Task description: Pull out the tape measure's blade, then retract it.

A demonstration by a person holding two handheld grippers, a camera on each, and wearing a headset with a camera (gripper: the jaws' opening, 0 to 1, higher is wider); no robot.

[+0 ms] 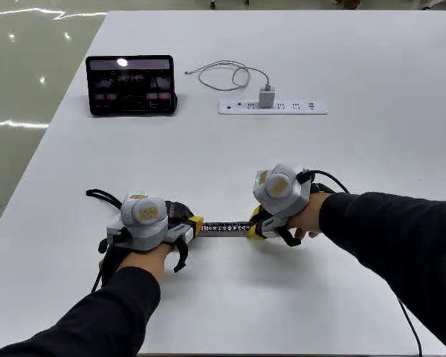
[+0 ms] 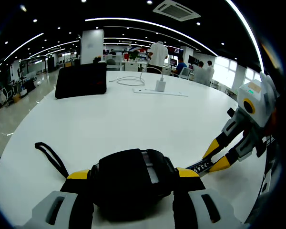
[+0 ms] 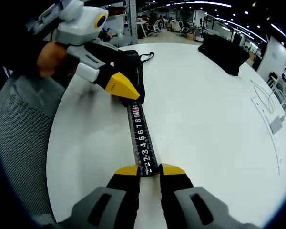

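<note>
A black tape measure (image 2: pixel 131 180) with a wrist strap (image 2: pixel 50 157) sits between the yellow-tipped jaws of my left gripper (image 1: pixel 187 225), which is shut on its case (image 3: pixel 132 71). A short length of its black blade (image 3: pixel 141 140) with white numbers runs across the white table (image 1: pixel 282 156) to my right gripper (image 3: pixel 149 169). That gripper (image 1: pixel 254 227) is shut on the blade's end. The blade (image 1: pixel 224 227) lies flat just above the tabletop, and the other gripper (image 2: pixel 214 156) holds its tip at the right of the left gripper view.
A dark tablet (image 1: pixel 131 84) stands propped at the back left. A white power strip (image 1: pixel 273 107) with a plugged-in charger (image 1: pixel 266 97) and coiled cable (image 1: pixel 227 74) lies at the back centre. The table's left edge borders a shiny floor.
</note>
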